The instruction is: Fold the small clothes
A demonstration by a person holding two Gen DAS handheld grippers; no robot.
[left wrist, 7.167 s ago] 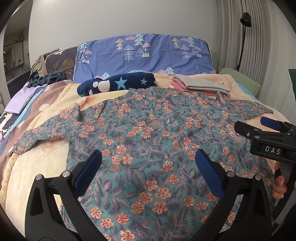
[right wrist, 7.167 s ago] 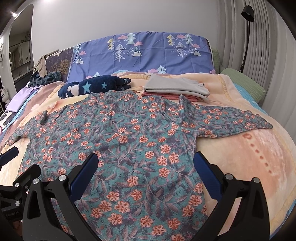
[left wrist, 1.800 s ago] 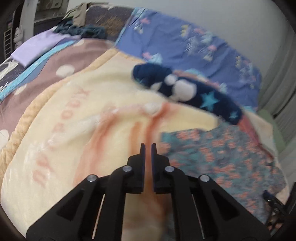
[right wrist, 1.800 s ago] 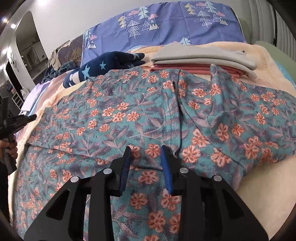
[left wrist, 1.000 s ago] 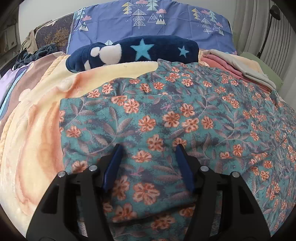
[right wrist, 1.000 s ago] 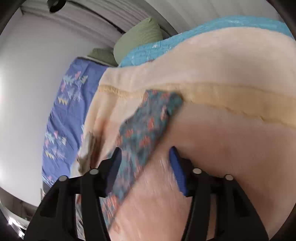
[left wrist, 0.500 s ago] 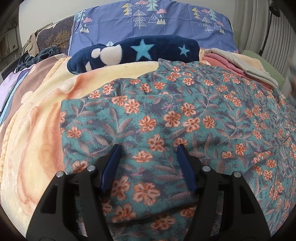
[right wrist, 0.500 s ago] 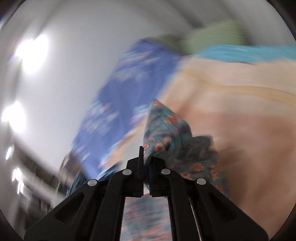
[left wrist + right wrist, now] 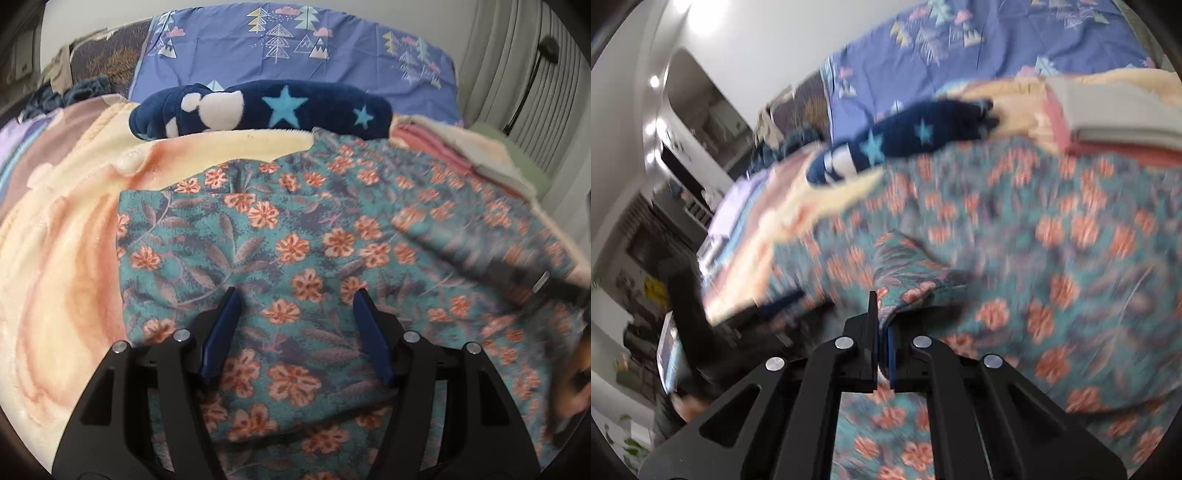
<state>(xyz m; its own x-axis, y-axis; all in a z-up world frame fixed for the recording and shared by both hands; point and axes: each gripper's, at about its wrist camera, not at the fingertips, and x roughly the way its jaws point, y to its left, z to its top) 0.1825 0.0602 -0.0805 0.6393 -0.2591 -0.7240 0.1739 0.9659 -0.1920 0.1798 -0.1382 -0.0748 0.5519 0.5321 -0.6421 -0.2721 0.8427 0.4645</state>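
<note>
Item: 1 floral shirt [image 9: 295, 236], spread on bed blanket [image 9: 66, 236], centre-right. Judged soft, light, limp; best taken at hem/cuff. Left gripper [image 9: 295, 314] parted, empty, over near fold. Right gripper [image 9: 882, 332] clenched on sleeve [image 9: 905, 269].

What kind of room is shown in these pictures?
Most likely a bedroom: a blanket covers a bed, a pillow stands at its head, and folded clothes lie beside the floral shirt.
</note>
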